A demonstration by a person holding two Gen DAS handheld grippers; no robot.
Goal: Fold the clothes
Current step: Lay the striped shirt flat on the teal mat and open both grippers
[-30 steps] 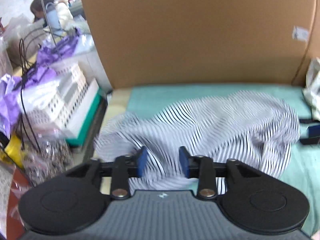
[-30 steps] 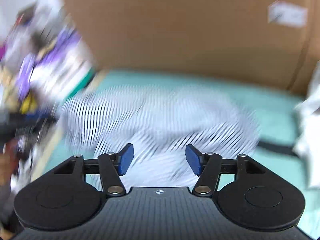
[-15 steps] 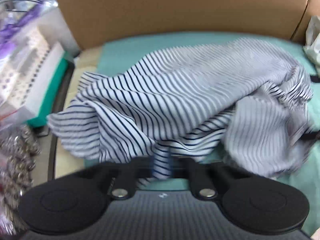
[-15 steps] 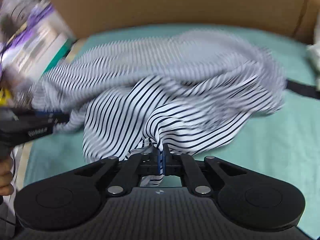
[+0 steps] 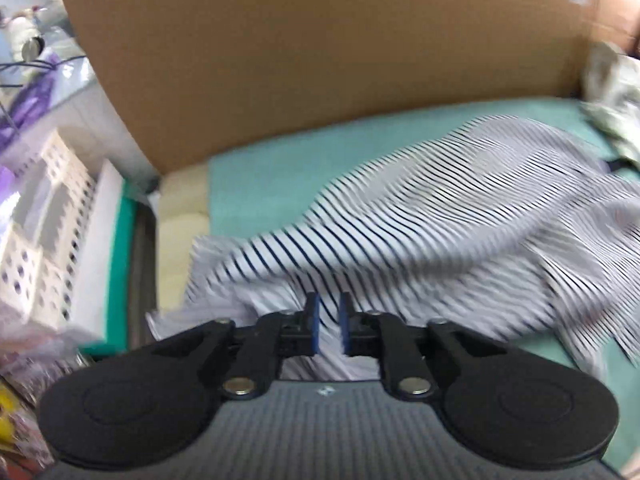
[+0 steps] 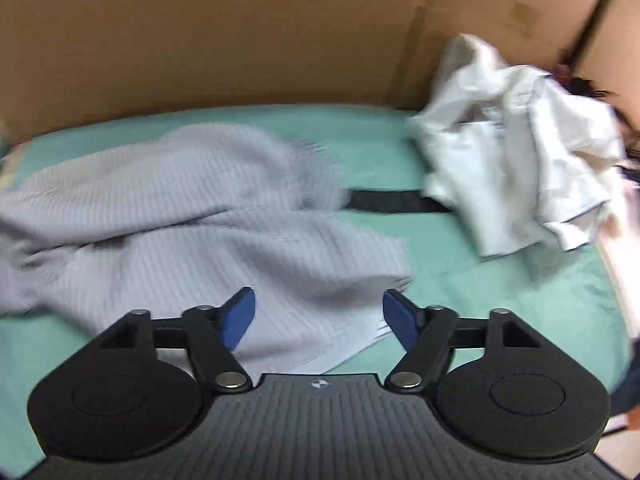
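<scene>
the right gripper (image 6: 316, 316) has let go and now stands wide above the striped shirt (image 5: 440, 216), which lies rumpled and blurred across the teal worktop (image 6: 500, 296); the left gripper (image 5: 328, 328) has narrowed, seemingly with a fold of cloth between its pads

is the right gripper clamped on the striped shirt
No, the right gripper is wide open above the striped shirt, its blue pads apart.
</scene>
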